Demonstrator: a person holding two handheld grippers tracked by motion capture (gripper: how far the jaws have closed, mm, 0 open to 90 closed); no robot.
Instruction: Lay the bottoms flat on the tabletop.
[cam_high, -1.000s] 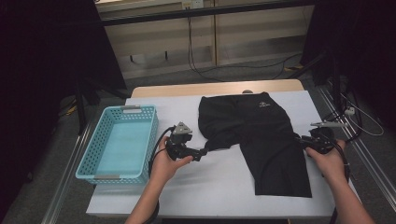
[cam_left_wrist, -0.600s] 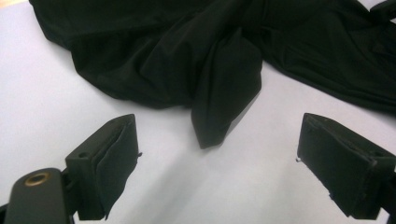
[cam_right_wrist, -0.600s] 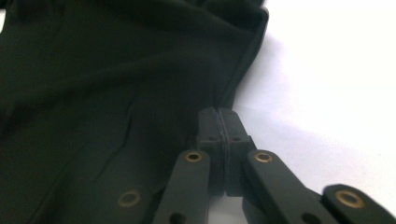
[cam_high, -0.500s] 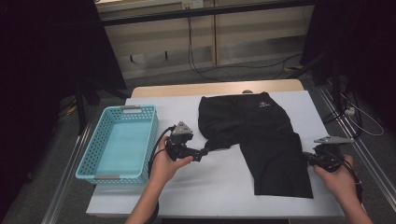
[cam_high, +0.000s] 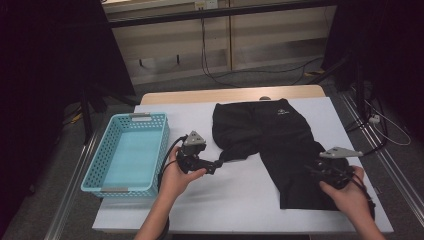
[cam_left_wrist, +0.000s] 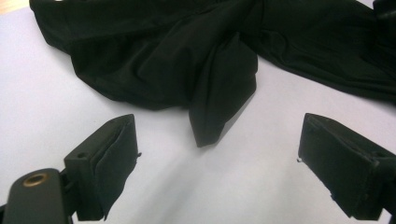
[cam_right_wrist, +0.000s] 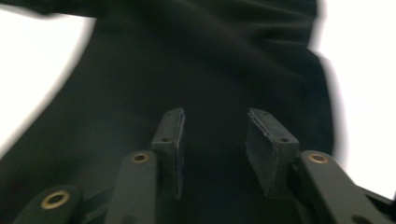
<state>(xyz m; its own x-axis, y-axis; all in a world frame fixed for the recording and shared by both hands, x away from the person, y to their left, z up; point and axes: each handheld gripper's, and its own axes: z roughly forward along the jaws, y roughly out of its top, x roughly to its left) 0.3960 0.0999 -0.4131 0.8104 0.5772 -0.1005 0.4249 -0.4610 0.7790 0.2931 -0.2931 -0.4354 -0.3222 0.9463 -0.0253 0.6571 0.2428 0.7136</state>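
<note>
A light blue plastic mesh basket (cam_high: 126, 152) sits at the left end of a white-topped table (cam_high: 240, 200), its long side running away from the person. Just right of the basket, the person's left hand (cam_high: 175, 177) holds the left gripper (cam_high: 216, 165), a black two-jaw tool with a grey three-cornered plate on top and a cable looping back toward the wrist. It points right, toward the cloth. In the left gripper view its jaws are spread wide over bare table, with nothing between them; the pointed tip of a fold of cloth lies just beyond the gap, apart from both pads.

At the middle and right of the table lies a pair of black fabric shorts (cam_high: 280, 145), spread mostly flat. The waist end is toward the far edge, with a small pale logo near it. The left leg is bunched into loose folds that taper toward the left gripper. The right leg lies smooth and reaches toward the near edge.

At the right, the person's right hand (cam_high: 350, 197) holds the right gripper (cam_high: 312, 170) at the right leg of the shorts. Its jaws have just been opening. In the right gripper view, which is blurred, they stand partly apart above the dark cloth and pinch nothing.
</note>
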